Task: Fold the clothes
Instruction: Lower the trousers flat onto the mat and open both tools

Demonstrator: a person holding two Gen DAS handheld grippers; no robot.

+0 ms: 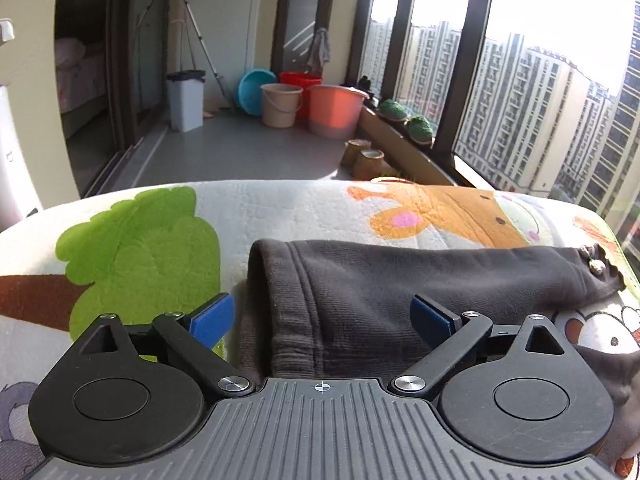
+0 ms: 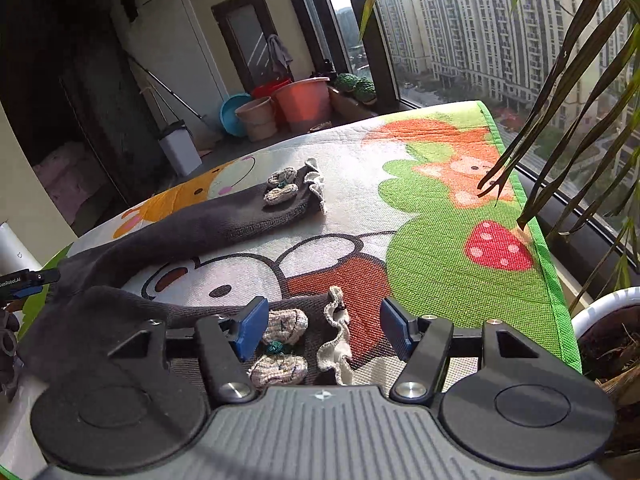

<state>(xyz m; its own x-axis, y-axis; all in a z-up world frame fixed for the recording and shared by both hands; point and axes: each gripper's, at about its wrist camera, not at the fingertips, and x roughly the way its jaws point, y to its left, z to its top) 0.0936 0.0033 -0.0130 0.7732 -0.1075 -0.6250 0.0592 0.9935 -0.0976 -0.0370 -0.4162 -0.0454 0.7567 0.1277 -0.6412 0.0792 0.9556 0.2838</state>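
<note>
1. The left gripper (image 1: 322, 316) hovers over the waistband end of the dark grey trousers (image 1: 360, 292), its blue pads set wide on either side of the cloth and pressing on nothing.
2. The right gripper (image 2: 320, 330) hangs above one trouser cuff (image 2: 334, 340), the one with a frilled cream edge and two knitted cream ornaments; its jaws stand partly apart with the cuff between them, and the pads do not pinch it.
3. The trousers lie spread on the cartoon-printed mat (image 2: 440, 280), waistband at the mat's left side, the two legs running towards its right.
4. The second cuff (image 2: 296, 188) lies further in on the mat, well apart from the near cuff, its frill towards the green patch.
5. Thin plant leaves (image 2: 560, 100) hang over the mat's right edge.
6. Beyond the mat's far edge stand buckets (image 1: 336, 110) and a blue basin (image 1: 254, 92) on the grey floor.
7. A white bin (image 1: 185, 100) stands left of the buckets.
8. Tall windows (image 1: 540, 80) run along the mat's right side.
</note>
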